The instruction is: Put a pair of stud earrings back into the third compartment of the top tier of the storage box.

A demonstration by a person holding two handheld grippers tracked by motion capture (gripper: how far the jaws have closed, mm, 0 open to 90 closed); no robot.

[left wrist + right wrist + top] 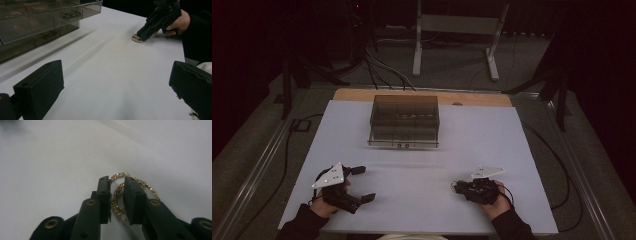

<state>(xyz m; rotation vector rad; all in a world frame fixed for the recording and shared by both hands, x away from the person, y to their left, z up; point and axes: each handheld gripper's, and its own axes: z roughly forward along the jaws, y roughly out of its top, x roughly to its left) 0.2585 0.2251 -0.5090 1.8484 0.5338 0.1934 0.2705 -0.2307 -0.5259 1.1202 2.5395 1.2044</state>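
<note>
Your right gripper [117,185] is down at the near right of the white counter [422,150], tips on the surface, and its jaws are nearly closed around a gold chain hoop [147,187] that lies flat there; in the right gripper view one strand of the hoop runs through the narrow gap between the jaws, while the rest of the ring curves out past the right jaw. Whether the jaws actually pinch the strand or just straddle it cannot be told from that view. In the left gripper view the same gripper appears farther off, held in your right hand [178,23], its black tips touching the gold ring on the counter. Your left gripper [357,184] rests at the near left of the counter, well apart from the right one, with its jaws spread wide and nothing between them. Toward the far middle of the counter stands a smoky clear plastic organiser box [404,119] with divided compartments and its lid shut; small gold-coloured pieces [72,15] sit in some of the compartments, too small to identify. Beyond the counter the room is dark, with cables [382,67] on the floor
</note>
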